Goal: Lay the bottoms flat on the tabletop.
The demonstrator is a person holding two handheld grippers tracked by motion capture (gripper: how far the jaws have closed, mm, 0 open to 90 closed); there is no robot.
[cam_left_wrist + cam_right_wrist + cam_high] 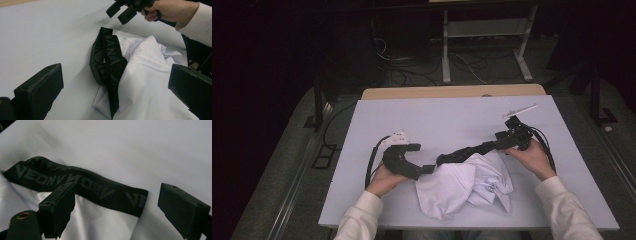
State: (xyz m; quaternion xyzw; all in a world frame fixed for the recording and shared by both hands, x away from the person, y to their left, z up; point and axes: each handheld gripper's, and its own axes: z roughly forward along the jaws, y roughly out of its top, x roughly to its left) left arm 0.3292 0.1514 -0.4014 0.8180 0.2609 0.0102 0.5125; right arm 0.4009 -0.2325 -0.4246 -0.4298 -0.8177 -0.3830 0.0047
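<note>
A crumpled white garment with a black lettered waistband lies at the front middle of the white table. My left gripper rests open at the garment's left edge. In the left gripper view the waistband and white cloth lie ahead between its jaws, untouched. My right gripper is open at the waistband's far right end. In the right gripper view the band's end sits between the spread jaws. The right gripper is also seen open just past the band.
A thin white strip lies at the table's back right. A wooden edge runs along the back. Behind it, on the floor, are a metal frame and cables. Bare table surface spreads left and behind the garment.
</note>
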